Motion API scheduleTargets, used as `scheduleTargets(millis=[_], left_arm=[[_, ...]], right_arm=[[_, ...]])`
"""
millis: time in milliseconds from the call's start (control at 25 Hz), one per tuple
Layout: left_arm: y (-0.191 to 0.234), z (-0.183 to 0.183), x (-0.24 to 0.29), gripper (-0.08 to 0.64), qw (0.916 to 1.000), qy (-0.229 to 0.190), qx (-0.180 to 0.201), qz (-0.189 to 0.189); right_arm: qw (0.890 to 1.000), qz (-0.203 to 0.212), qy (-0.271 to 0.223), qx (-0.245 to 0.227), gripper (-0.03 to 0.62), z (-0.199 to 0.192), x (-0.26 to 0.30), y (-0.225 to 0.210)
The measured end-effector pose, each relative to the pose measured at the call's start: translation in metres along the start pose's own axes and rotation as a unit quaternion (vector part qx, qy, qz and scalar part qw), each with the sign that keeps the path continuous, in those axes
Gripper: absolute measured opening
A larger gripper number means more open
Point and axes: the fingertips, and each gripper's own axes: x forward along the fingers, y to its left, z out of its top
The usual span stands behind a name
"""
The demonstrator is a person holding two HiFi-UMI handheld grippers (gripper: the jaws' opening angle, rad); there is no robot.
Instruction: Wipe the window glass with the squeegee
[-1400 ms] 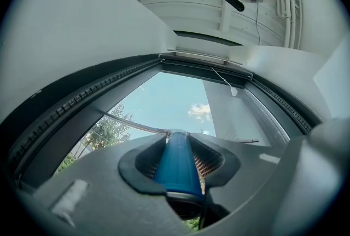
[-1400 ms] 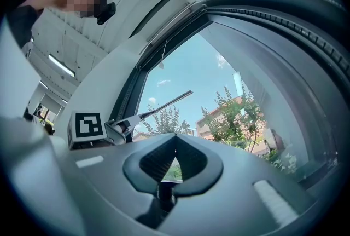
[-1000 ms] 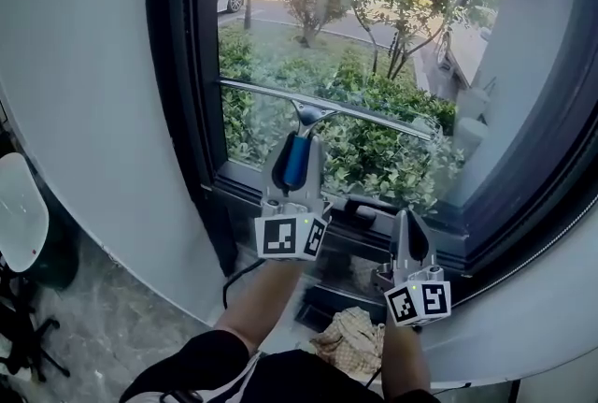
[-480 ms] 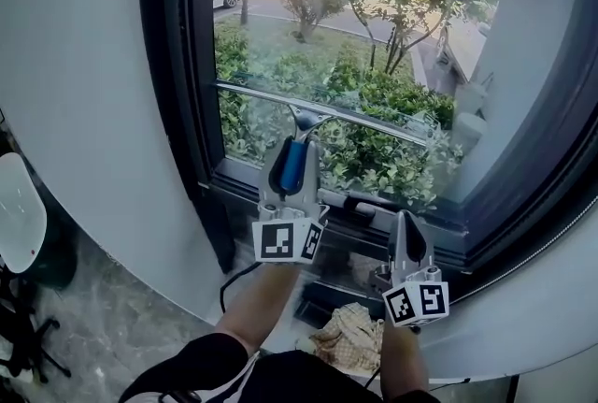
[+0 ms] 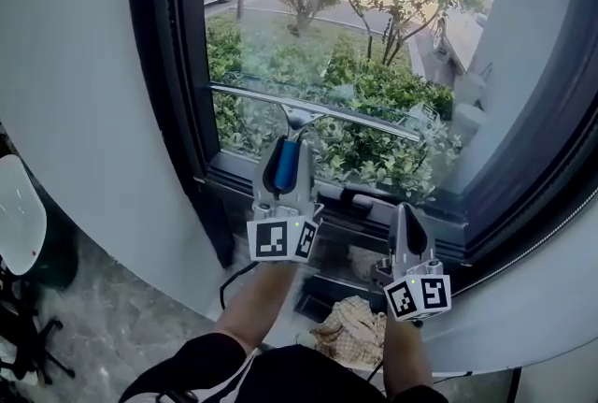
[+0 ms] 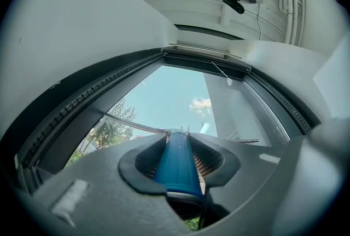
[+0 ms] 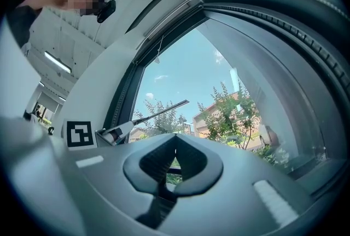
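2 grippers meet at a window: the left gripper (image 5: 286, 158) is clamped on the squeegee's (image 5: 355, 119) blue handle (image 6: 176, 163). Ahead of its jaws the blade lies across the lower window glass (image 5: 374, 27), sloping down to the right. The right gripper (image 5: 405, 216), jaws pressed together on nothing, sits lower and to the right, with a crumpled cloth (image 5: 353, 328) beneath it.

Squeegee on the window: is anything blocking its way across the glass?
Nothing visible does. The left gripper is shut on the squeegee by its blue handle; the blade lies against the bare window glass; the right gripper hangs shut and empty lower down, near the frame, clear of the blade.
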Motion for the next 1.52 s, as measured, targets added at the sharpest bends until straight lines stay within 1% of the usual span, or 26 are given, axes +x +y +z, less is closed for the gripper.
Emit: scheduleTargets(millis=[480,800,1000,1160,1320,1520], left_arm=[[0.003,-0.011,-0.011,0.135,0.9999,0.013,0.000,0.000],[0.006,-0.018,-0.018,0.135,0.9997,0.023,0.010,-0.004],[0.006,-0.023,-0.023,0.135,0.9997,0.025,0.006,0.000],[0.008,-0.030,-0.030,0.135,0.9993,0.036,0.001,0.005],[0.010,-0.036,-0.036,0.135,0.9989,0.047,0.003,0.006],[0.011,-0.039,-0.039,0.135,0.9987,0.050,0.004,0.005]], right_arm=[[1.000,-0.003,0.012,0.002,0.006,-0.008,-0.005,-0.003],[1.000,-0.006,0.017,0.005,0.006,-0.011,-0.005,-0.004],[1.000,-0.005,0.020,0.006,0.006,-0.013,-0.005,-0.005],[1.000,-0.006,0.023,0.010,0.006,-0.015,-0.005,-0.005],[1.000,-0.006,0.026,0.016,0.006,-0.016,-0.006,-0.006],[0.999,-0.007,0.029,0.016,0.006,-0.018,-0.005,-0.004]])
